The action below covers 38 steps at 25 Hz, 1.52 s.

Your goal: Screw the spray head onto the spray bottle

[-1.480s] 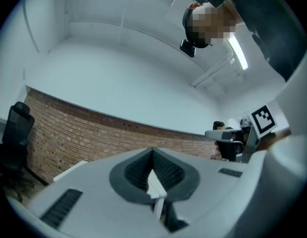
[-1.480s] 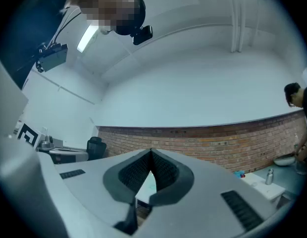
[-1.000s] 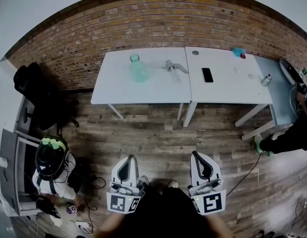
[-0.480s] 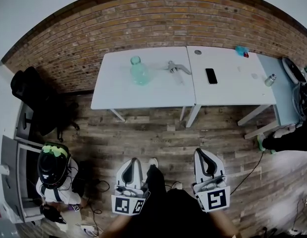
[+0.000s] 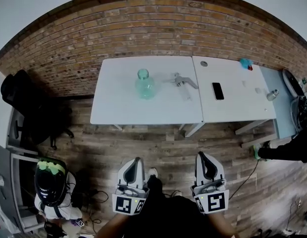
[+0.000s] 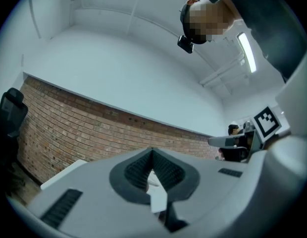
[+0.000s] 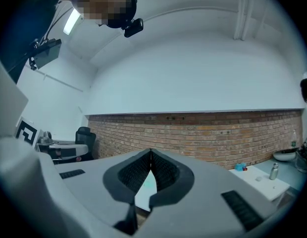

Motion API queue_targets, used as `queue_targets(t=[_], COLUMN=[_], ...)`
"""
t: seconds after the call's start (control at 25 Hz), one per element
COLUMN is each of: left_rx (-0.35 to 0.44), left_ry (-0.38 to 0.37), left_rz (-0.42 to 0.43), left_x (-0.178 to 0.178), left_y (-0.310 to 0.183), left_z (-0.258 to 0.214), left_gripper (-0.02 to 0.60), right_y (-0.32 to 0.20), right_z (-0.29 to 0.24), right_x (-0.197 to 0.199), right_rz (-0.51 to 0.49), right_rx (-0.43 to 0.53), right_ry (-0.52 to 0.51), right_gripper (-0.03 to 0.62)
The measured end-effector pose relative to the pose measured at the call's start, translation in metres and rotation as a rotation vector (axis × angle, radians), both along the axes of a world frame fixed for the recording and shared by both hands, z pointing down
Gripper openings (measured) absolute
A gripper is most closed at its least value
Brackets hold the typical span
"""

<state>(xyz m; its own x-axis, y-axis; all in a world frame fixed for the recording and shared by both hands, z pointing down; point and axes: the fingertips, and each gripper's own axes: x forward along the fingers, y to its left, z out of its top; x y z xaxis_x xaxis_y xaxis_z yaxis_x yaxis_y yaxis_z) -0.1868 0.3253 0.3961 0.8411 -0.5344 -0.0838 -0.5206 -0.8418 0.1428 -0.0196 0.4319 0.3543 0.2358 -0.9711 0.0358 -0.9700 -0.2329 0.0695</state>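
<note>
We are holding the left gripper (image 5: 136,161) and right gripper (image 5: 202,156) pressed together, empty, well apart from the bottle (image 5: 144,86) and spray head (image 5: 182,80) on the counter (image 5: 114,105).

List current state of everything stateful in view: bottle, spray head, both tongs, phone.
spray bottle: upright on the white table, no head on it
spray head: lying on the same table, apart from the bottle
left tongs: shut, empty
right tongs: shut, empty
phone: lying flat, screen dark
</note>
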Motion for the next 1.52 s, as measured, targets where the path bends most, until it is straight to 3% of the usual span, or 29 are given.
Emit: queue_targets(t=[0.24, 0.52, 0.68, 0.92, 1.28, 1.52], left_rx=[-0.038, -0.073, -0.051, -0.049, -0.018, -0.029], left_ry=[0.019, -0.006, -0.025, -0.027, -0.055, -0.093], left_rz=[0.101, 0.092, 0.031, -0.020, -0.103, -0.217], left_x=[0.011, 0.017, 0.026, 0.062, 0.156, 0.183], left_y=[-0.039, -0.070, -0.095, -0.129, -0.185, -0.221], left_z=[0.007, 0.024, 0.032, 0.039, 0.038, 0.045], left_gripper=[0.002, 0.002, 0.002, 0.002, 0.002, 0.002], right_y=[-0.054, -0.090, -0.110, -0.149, -0.222, -0.251], right_z=[0.001, 0.008, 0.015, 0.025, 0.015, 0.024], right_x=[-0.012, -0.009, 0.007, 0.051, 0.159, 0.210], right_rz=[-0.049, -0.067, -0.093, -0.136, -0.220, -0.244], right_rx=[0.036, 0.006, 0.021, 0.009, 0.016, 0.029], right_ry=[-0.031, -0.031, -0.054, -0.033, 0.021, -0.046], right_gripper=[0.005, 0.005, 0.005, 0.005, 0.005, 0.005])
